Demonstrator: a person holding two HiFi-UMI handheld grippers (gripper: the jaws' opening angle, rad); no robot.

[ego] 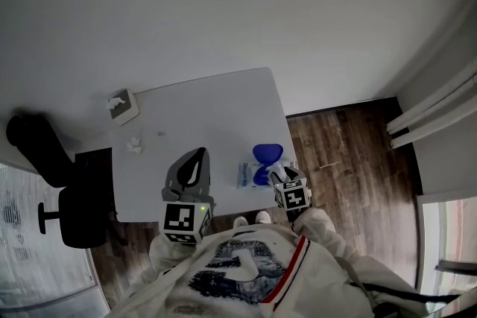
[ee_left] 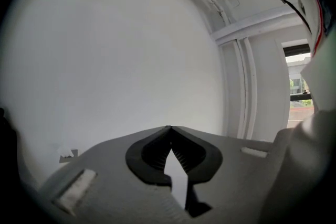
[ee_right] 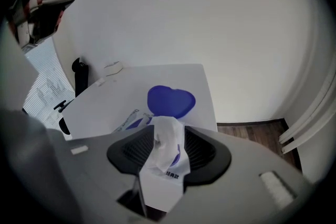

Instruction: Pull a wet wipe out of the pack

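The right gripper [ee_right: 169, 145] tips steeply down over the pack. Its ribbed dark pads stand wide apart, with a twisted tuft of wet wipe [ee_right: 166, 131] rising between them, not pinched as far as I can see. Straddling it like that looks like the set-up for a squeeze and an upward pull. The wipe is soft, white and crumpled. It sprouts from the flat printed pack [ee_right: 130, 119], which lies near the front edge of the smooth white table [ego: 216, 104], its glossy blue heart-shaped lid [ee_right: 170, 101] flipped open behind. The left gripper [ee_left: 169, 131] hovers over bare tabletop well to the side, tips closed on nothing, probably kept free to steady the pack.
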